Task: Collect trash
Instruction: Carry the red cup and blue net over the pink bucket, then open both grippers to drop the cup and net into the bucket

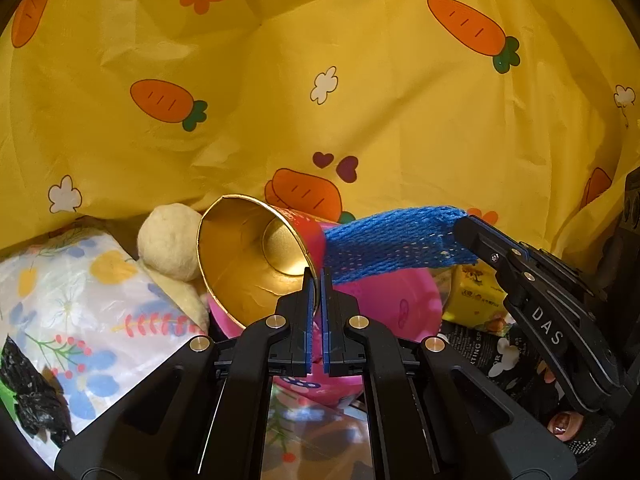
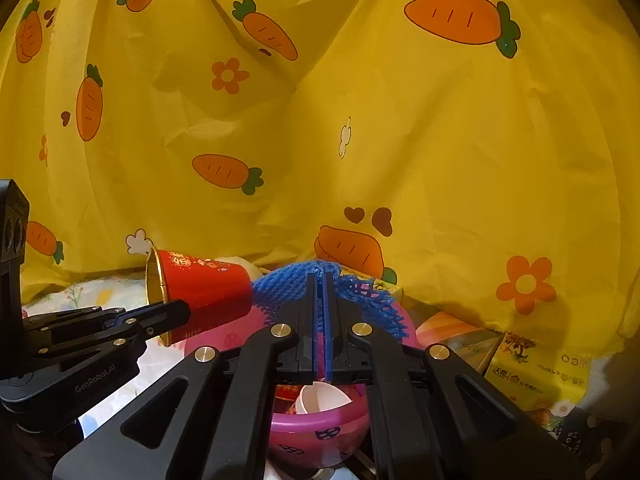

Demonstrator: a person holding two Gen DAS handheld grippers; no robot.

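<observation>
Yellow carrot-print sheet (image 2: 400, 140) fills the background. Below it sits a pink bowl (image 2: 320, 432) holding a white cup (image 2: 320, 398). Left gripper (image 1: 318, 312): jaws narrow, clamped on the rim of a red paper cup (image 2: 208, 296) tilted on its side above the bowl. Right gripper (image 2: 320, 320): jaws pinch a blue mesh net (image 1: 396, 244) touching the cup's base

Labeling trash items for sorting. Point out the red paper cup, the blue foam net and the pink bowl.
red paper cup (image 2: 208, 292): right wrist view, on its red outer wall.
blue foam net (image 1: 392, 244): left wrist view, on the stretched middle of the mesh.
pink bowl (image 2: 320, 428): right wrist view, on its outer front wall.
</observation>
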